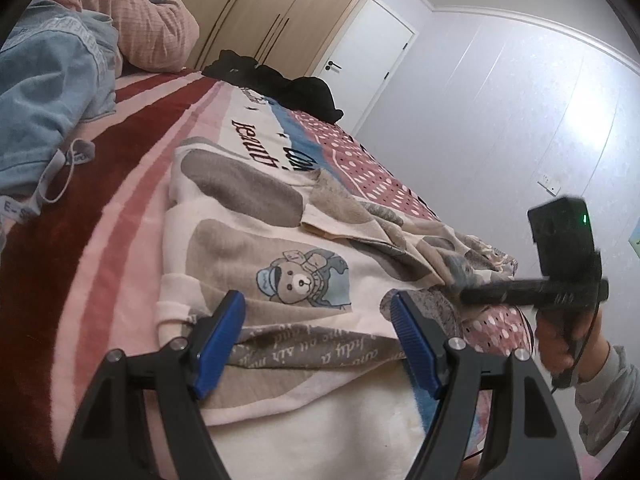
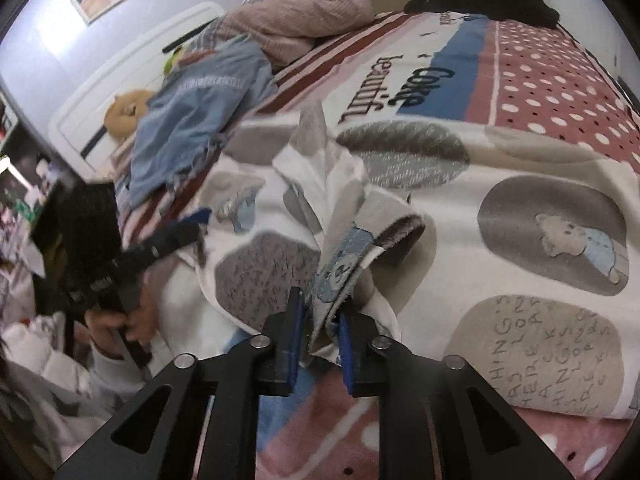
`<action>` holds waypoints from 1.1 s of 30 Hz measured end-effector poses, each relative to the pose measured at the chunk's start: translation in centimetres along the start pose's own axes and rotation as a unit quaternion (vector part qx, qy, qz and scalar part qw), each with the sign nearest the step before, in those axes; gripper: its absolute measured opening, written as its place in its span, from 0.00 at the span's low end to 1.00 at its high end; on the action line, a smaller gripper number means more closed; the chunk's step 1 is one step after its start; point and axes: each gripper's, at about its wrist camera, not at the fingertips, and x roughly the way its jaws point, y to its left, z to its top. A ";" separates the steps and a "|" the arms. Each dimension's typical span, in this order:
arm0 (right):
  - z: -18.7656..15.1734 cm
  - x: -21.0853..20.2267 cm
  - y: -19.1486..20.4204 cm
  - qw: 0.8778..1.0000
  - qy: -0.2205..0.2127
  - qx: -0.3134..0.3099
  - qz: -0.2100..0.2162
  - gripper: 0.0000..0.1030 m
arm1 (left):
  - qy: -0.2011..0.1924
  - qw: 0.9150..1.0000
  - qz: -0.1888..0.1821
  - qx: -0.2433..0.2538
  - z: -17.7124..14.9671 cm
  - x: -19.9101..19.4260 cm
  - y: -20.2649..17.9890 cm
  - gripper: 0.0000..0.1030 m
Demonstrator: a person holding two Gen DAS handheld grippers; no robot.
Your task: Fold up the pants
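The pants [image 1: 256,240] are cream fleece with grey patches and teddy bear prints, spread on the bed and partly bunched. They also show in the right wrist view [image 2: 500,208]. My left gripper [image 1: 318,302] is open, its blue pads either side of the near edge of the pants. My right gripper [image 2: 320,316] is shut on a fold of the pants' edge and lifts it off the bed. The right gripper also shows in the left wrist view [image 1: 520,292], at the right.
A striped and dotted blanket [image 1: 132,160] covers the bed. Blue jeans [image 1: 44,92] and a pink pillow [image 1: 156,20] lie at its head. Black clothing [image 1: 292,84] lies at the far side. A plush toy [image 2: 124,112] sits by the headboard.
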 end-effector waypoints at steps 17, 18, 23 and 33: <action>4.7 2.7 -7.0 0.985 -0.021 0.160 0.058 0.14 | 0.002 1.000 -0.006 -0.005 0.1 -0.2 0.2 0.69; 4.9 2.4 -6.0 0.988 -0.034 0.138 0.058 0.12 | 0.002 1.000 -0.006 -0.004 0.1 -0.2 0.2 0.69; 4.7 1.2 -0.3 0.995 -0.047 0.018 0.082 0.09 | 0.000 1.000 -0.007 -0.009 0.2 -0.4 0.3 0.69; -0.1 4.6 3.3 0.994 0.050 -0.057 0.079 0.09 | -0.016 0.999 -0.048 0.014 1.7 -1.2 -2.1 0.70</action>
